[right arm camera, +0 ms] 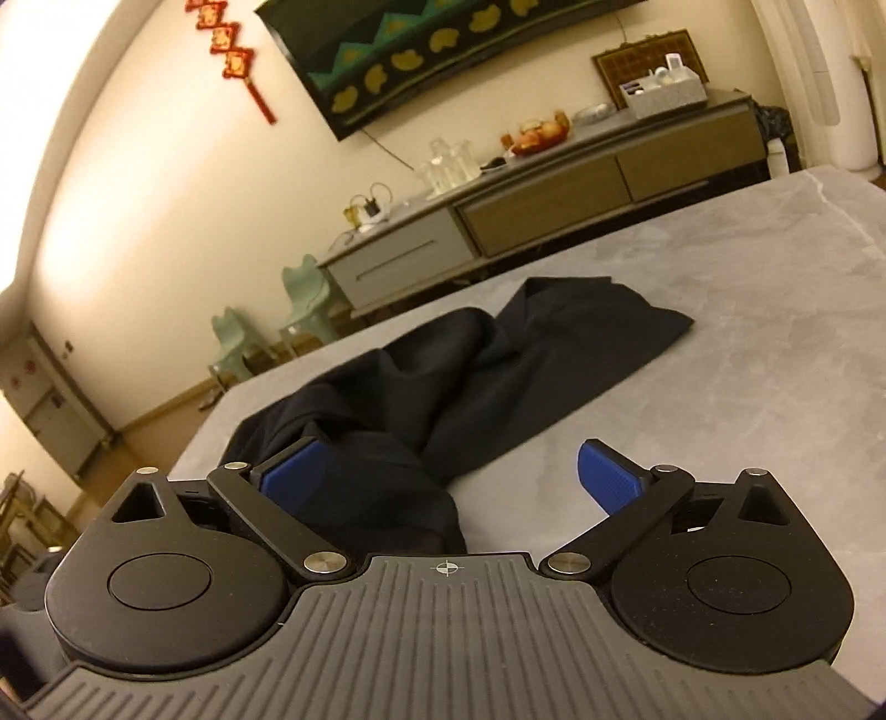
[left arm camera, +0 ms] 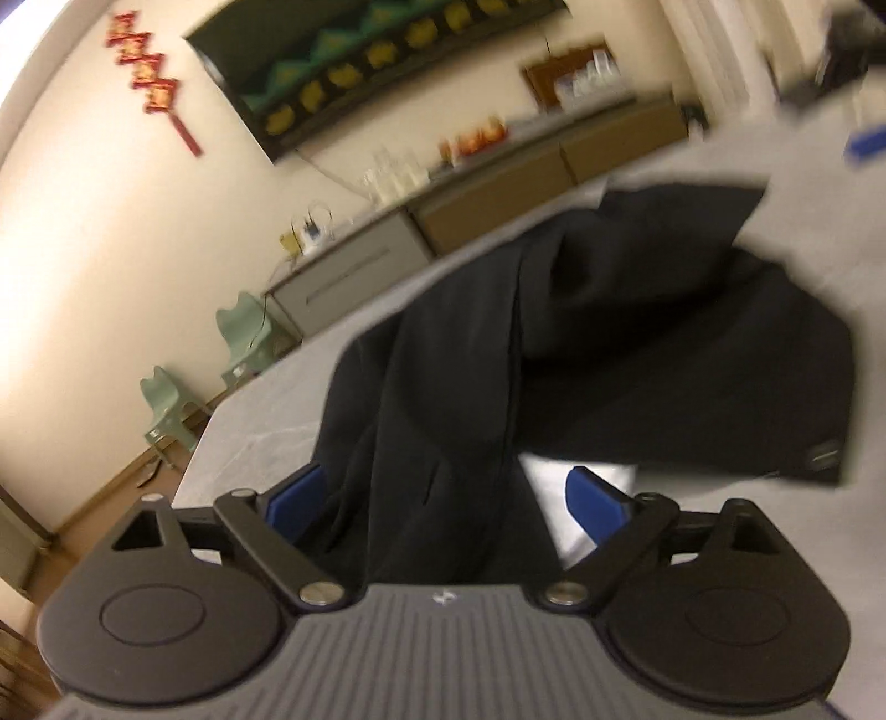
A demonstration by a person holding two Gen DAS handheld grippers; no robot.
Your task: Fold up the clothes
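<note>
Both the left gripper and right gripper stand wide open over the crumpled dark navy fabric garment on the grey table, gripping nothing.

**A lived-in home room**

A long low sideboard with grey and tan drawer fronts lines a cream wall, carrying clear glass cups and a fruit bowl. A red hanging knot ornament and 2 small mint-green children's chairs suggest family living space.
</note>
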